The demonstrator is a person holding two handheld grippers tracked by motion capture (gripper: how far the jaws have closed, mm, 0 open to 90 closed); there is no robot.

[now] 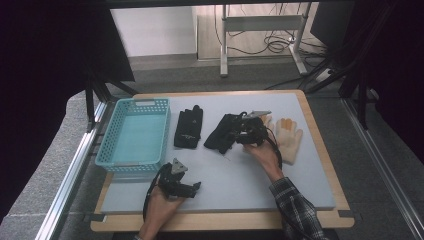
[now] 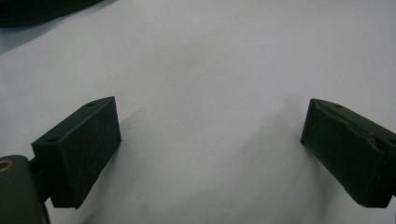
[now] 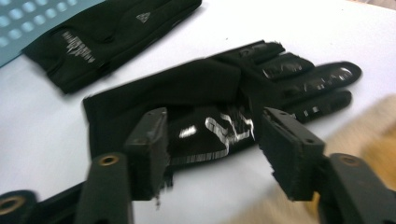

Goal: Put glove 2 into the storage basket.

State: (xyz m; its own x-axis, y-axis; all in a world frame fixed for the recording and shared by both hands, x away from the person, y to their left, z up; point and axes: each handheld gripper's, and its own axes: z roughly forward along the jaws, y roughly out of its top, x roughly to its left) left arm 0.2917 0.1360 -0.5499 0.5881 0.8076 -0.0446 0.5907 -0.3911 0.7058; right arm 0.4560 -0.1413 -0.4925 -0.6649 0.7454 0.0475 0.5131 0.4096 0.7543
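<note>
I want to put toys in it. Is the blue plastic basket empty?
Empty. In the high view the light blue plastic basket with holes in its sides shows just its bare bottom; both black gloves lie outside on the white mat.

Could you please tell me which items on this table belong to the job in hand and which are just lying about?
In hand:
right gripper, open over the near black glove
teal basket, likely destination

Lying about:
second black glove
cream glove
left gripper, open over bare mat
</note>
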